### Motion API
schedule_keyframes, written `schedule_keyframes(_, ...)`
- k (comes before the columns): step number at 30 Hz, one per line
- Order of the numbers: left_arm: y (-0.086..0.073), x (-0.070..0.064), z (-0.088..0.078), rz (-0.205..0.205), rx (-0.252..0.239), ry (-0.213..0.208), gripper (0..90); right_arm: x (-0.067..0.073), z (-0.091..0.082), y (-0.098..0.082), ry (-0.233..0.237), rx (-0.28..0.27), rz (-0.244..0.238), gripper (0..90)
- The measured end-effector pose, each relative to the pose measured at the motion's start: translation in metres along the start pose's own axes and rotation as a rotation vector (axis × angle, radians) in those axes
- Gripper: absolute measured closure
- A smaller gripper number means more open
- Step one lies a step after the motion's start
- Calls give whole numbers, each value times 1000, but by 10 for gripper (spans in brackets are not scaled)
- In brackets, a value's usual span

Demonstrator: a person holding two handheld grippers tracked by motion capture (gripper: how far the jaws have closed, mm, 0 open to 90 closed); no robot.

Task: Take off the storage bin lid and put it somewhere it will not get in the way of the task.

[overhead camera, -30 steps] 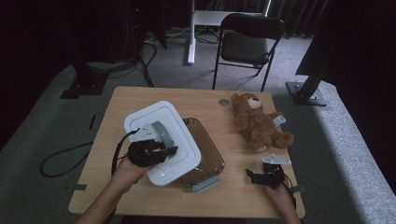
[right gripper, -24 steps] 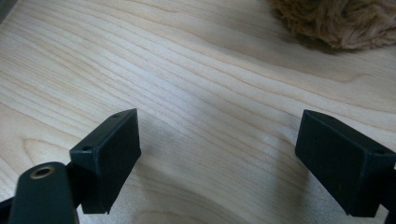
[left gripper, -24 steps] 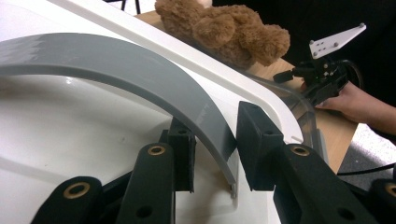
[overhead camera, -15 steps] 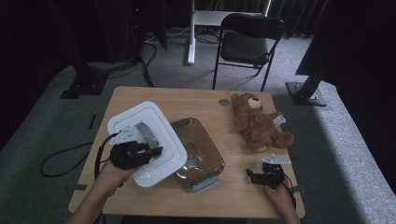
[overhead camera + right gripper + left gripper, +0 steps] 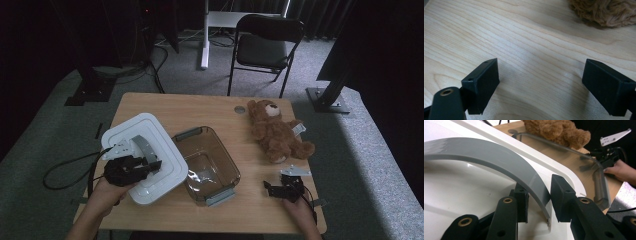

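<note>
Right now I'm gripping the lid point(image 5: 145, 157) by its grey handle point(image 5: 499, 162) with my left gripper point(image 5: 150, 165), jaws nearly closed and clamping on the thin arched strap near its end. Lid is sitting at the near-left of the table point(image 5: 210, 107), its right edge overlapping the left rim of the glass dish point(image 5: 207, 165). Lid is looking like stiff white plastic, light, smooth and probably slippery on the flat faces, so the handle is the sensible hold; taking it mid-arch would likely be steadier than near the end, where the lid may be swinging. Dish is looking heavy and breakable, so I'm judging any knock against it risky. My right gripper point(image 5: 280, 189) is resting near-right, jaws standing wide and holding nothing, bare wood between them, bear point(image 5: 277, 132) just beyond.
</note>
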State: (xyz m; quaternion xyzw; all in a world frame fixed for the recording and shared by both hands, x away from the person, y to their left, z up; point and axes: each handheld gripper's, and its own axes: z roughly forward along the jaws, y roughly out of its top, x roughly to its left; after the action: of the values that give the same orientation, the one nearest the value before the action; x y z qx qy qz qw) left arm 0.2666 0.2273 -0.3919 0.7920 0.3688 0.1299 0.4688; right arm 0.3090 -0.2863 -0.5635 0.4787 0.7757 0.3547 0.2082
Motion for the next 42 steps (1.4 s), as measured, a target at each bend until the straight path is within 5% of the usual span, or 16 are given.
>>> schedule_keyframes(21,-39,24,-1,-56,38,-22,692,0,0,0,-1,0,2,131)
schedule_keyframes(30,-59,30,26,-74,92,-79,690,-1,0,0,1,-1,3,131)
schedule_keyframes(34,-73,42,44,-112,105,-118,690,0,0,0,-2,0,0,131)
schedule_keyframes(42,-87,53,70,-110,153,-167,688,0,0,0,-2,0,0,131)
